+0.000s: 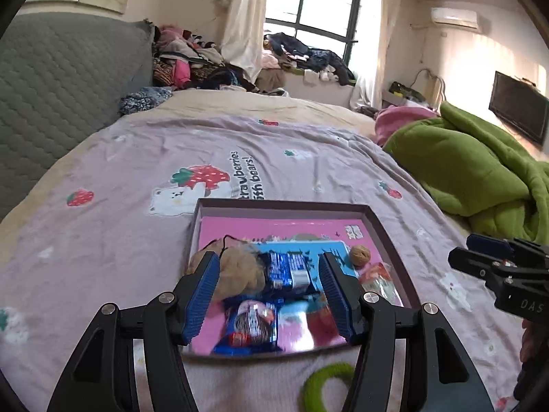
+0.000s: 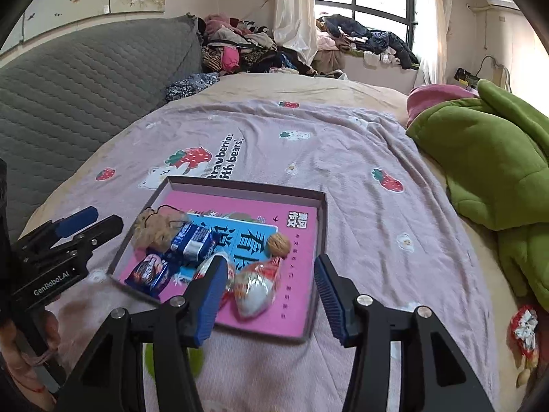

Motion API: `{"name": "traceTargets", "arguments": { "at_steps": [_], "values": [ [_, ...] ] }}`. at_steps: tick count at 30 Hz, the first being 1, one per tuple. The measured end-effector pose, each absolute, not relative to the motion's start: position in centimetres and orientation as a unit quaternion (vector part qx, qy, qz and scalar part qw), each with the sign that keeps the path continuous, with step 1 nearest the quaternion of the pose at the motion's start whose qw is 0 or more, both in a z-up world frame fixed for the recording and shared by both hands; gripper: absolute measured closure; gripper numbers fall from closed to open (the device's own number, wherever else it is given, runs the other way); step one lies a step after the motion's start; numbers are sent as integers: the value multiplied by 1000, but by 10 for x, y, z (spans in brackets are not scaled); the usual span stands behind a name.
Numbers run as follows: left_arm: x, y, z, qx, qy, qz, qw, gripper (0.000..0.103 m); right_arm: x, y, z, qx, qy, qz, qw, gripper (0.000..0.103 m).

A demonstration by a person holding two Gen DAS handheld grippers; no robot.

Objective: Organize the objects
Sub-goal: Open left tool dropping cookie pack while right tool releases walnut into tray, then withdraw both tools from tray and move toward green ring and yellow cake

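A shallow box (image 1: 281,205) (image 2: 247,185) with a pink lining lies on the bed. It holds a tan fluffy pouch (image 1: 240,271) (image 2: 156,228), two blue snack packs (image 1: 286,271) (image 2: 149,273), a walnut (image 1: 360,254) (image 2: 278,244) and a red-and-white candy packet (image 1: 377,276) (image 2: 254,288). My left gripper (image 1: 269,261) hovers open over the box's near left part, gripping nothing. My right gripper (image 2: 270,261) hangs open above the box's near right part, also with nothing in it. A green ring (image 1: 326,388) lies on the sheet in front of the box.
A bunched green blanket (image 1: 480,164) (image 2: 480,158) fills the bed's right side. A grey quilted headboard (image 1: 61,86) rises on the left. A red-and-white wrapper (image 2: 523,329) lies at the far right on the bed. Heaped clothes (image 1: 192,58) sit beyond the bed.
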State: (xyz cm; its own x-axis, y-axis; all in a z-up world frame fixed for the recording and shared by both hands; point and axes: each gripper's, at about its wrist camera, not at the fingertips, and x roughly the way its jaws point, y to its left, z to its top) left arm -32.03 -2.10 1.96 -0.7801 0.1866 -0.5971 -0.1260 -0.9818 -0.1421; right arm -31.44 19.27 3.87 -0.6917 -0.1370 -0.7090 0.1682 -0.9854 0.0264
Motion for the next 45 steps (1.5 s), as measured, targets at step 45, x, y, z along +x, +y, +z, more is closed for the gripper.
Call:
{"name": "traceTargets", "arguments": {
  "at_steps": [45],
  "values": [
    [-143, 17, 59, -371, 15, 928, 38, 41, -124, 210, 92, 344, 11, -933, 103, 46]
  ]
}}
